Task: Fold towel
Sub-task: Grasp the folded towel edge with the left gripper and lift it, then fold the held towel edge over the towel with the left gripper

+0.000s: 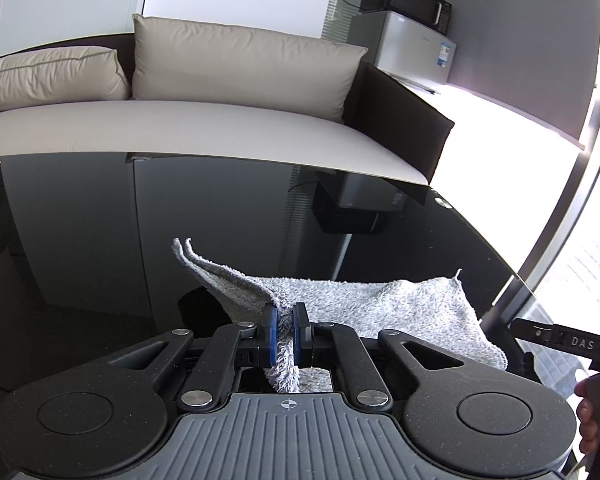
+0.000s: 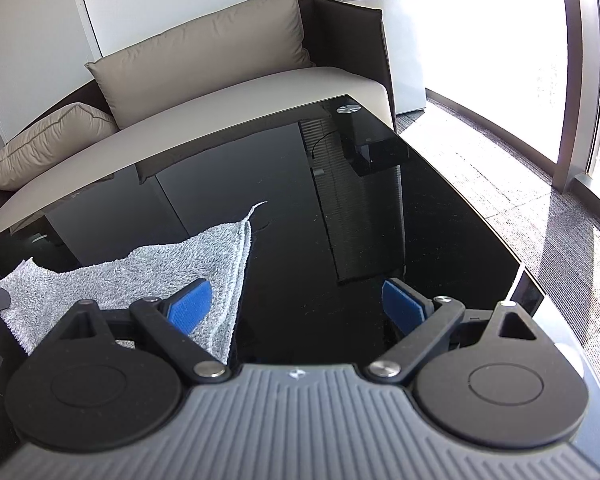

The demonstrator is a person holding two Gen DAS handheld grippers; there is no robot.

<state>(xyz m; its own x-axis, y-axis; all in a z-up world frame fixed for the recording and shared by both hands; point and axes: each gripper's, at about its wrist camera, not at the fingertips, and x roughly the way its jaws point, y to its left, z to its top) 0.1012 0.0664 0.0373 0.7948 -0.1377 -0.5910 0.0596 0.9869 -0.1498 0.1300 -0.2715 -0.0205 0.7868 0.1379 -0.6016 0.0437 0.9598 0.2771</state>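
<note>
Towel on table; sofa behind table

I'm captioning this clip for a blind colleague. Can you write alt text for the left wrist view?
The left gripper is shut on a bunched edge of a grey towel, which lies on a glossy black table. Beyond the table stands a beige sofa with two cushions.

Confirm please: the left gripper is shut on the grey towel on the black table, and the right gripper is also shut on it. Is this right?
Not quite. The left gripper is shut on the towel, but the right gripper is open and holds nothing, as the right wrist view shows. The towel lies on the table.
</note>
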